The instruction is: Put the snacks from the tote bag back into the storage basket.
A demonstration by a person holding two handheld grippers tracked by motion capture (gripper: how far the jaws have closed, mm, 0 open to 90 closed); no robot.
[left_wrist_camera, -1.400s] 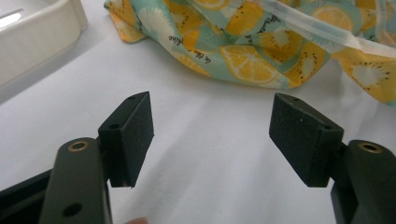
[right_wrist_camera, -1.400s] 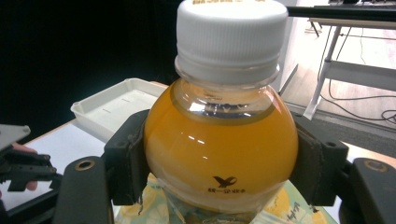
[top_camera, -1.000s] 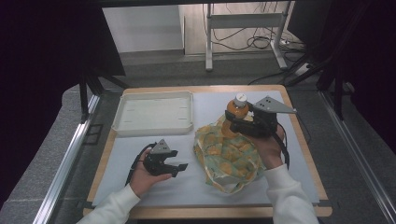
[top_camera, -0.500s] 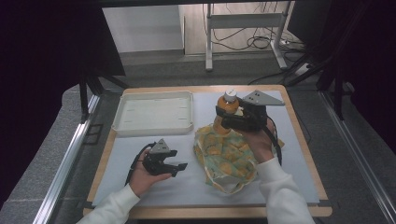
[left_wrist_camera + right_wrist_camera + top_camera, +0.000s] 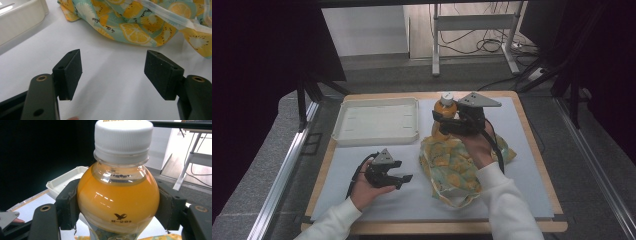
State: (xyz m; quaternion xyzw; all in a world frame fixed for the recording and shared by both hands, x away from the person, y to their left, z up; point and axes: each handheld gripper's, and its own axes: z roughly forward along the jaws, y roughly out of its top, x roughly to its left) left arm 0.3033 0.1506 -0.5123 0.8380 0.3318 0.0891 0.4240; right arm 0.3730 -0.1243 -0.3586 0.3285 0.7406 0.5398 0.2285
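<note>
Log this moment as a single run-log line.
right gripper: shut on juice bottle, held above fruit-print bag | left gripper: open, nothing held, over mat | tray: bare

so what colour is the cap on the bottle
White. The bottle cap shows best in the right gripper view, above the orange drink.

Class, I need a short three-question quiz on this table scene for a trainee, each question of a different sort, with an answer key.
1. True or false: the right gripper is shut on the juice bottle.
2. What colour is the bottle's cap? A) red B) white C) green
3. Fill in: the left gripper is ____, with nothing between its jaws.

Key:
1. True; its pads press both sides of the bottle, held upright above the fruit-print bag.
2. B.
3. Open; it sits low over the white mat, near the empty tray.
</note>
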